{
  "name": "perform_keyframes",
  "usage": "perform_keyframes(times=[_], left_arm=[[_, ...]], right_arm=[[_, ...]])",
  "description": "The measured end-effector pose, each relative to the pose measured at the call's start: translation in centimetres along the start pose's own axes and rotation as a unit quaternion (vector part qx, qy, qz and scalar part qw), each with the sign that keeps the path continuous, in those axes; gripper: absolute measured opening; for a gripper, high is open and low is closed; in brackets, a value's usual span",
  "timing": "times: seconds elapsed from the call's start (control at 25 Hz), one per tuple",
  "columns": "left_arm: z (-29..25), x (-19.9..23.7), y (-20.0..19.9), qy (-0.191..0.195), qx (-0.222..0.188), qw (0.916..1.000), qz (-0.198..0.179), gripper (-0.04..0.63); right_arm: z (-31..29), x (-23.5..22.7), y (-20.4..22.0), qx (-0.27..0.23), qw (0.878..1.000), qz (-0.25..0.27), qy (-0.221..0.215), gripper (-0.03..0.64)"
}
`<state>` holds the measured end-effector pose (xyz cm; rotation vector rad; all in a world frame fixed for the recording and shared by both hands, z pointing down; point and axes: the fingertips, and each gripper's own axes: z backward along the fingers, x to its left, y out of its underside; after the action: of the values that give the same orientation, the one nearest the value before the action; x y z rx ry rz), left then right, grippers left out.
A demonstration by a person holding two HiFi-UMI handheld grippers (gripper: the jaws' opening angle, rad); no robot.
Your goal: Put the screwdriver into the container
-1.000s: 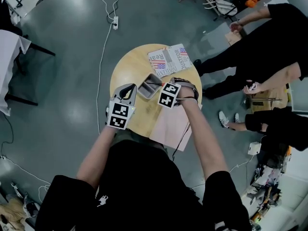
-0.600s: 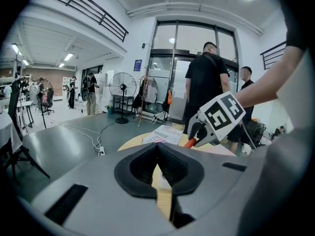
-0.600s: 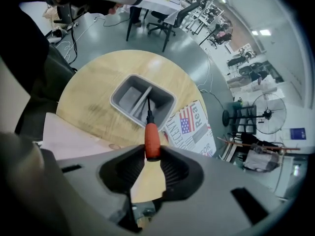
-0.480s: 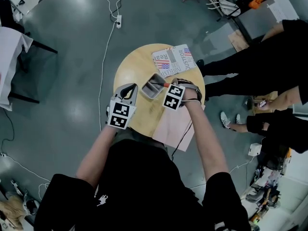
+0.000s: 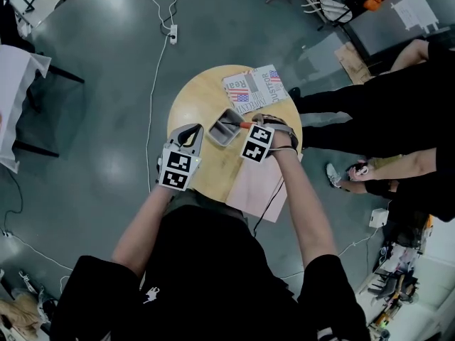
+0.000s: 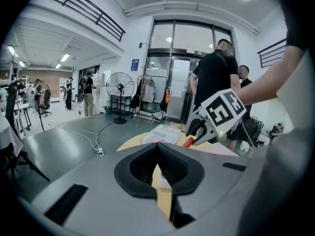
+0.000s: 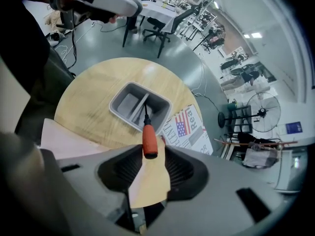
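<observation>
Orange handle and all, the screwdriver (image 7: pixel 149 140) is slanting down with its tip inside the container (image 7: pixel 129 104) and its handle reaching back over the near rim, the butt sitting between the tips of the right gripper (image 7: pixel 150 156). That gripper's jaws have just been opening and are standing apart, their pads seemingly clear of the handle. The left gripper (image 6: pixel 158 149) is resting off to the side with its jaws pressed together on nothing, so nobody is steadying the container. The likely trouble is the handle-heavy end tipping back over the rim onto the table (image 7: pixel 83 97), or a pad snagging the butt as the gripper is lifting away and dragging the tool out. Compared with a second ago, the right gripper is sitting slightly further from the container, and the handle, hidden then, is showing between them; the left gripper is keeping its place.
</observation>
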<state>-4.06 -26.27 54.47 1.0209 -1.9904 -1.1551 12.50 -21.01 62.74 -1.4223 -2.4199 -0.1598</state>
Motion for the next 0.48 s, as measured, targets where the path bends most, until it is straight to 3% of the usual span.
perform_keyframes(times=[0.48], left_arm=[[0.6,-1.8,-1.6,0.01,-0.013,0.9995,-0.026,0.003]], right_arm=[[3.4,-0.1,1.4,-0.05,0.995,-0.085,0.024,0.158]])
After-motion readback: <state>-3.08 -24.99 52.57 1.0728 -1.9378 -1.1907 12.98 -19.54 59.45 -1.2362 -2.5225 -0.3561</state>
